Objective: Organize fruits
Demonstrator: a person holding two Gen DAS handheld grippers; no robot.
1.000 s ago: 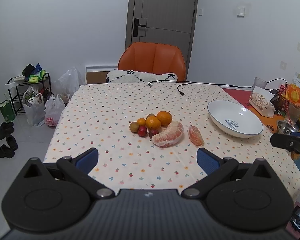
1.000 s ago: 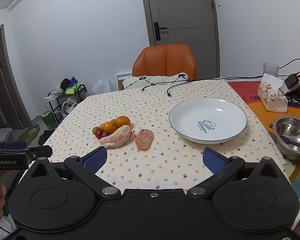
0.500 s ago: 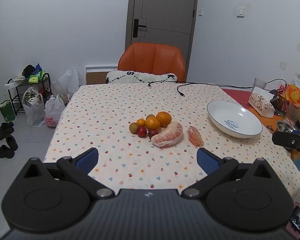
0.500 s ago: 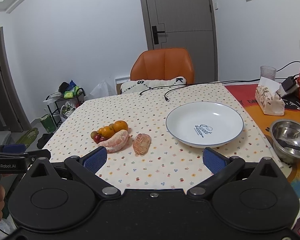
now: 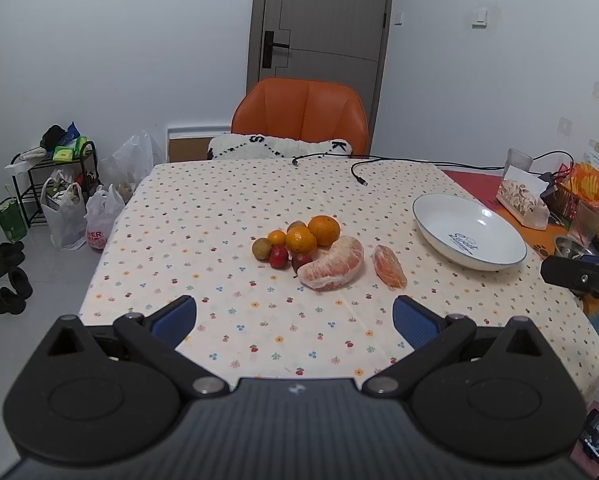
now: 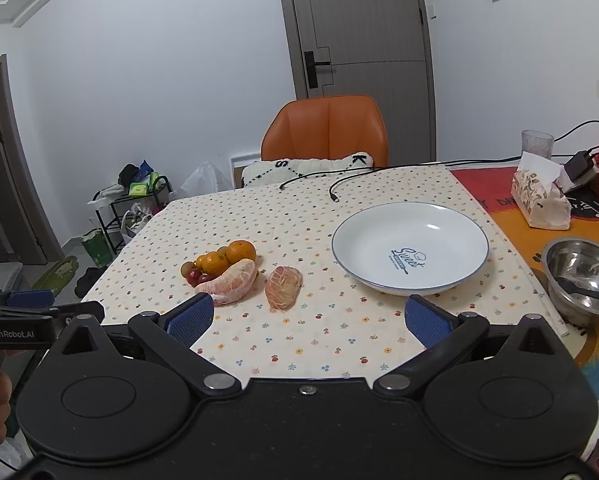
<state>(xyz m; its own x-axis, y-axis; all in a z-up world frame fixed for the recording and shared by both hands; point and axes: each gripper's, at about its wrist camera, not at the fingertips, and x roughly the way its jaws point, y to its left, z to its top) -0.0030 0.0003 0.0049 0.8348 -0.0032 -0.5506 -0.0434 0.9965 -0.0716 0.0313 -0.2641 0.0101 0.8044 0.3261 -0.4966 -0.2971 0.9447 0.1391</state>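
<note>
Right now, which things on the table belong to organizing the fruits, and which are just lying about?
Job: fruit pile, large peeled segment, small peeled segment, white plate.

Lying about: steel bowl, tissue pack, cables, glass.

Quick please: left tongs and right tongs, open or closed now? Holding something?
Left tongs: open, holding nothing.
Right tongs: open, holding nothing.
</note>
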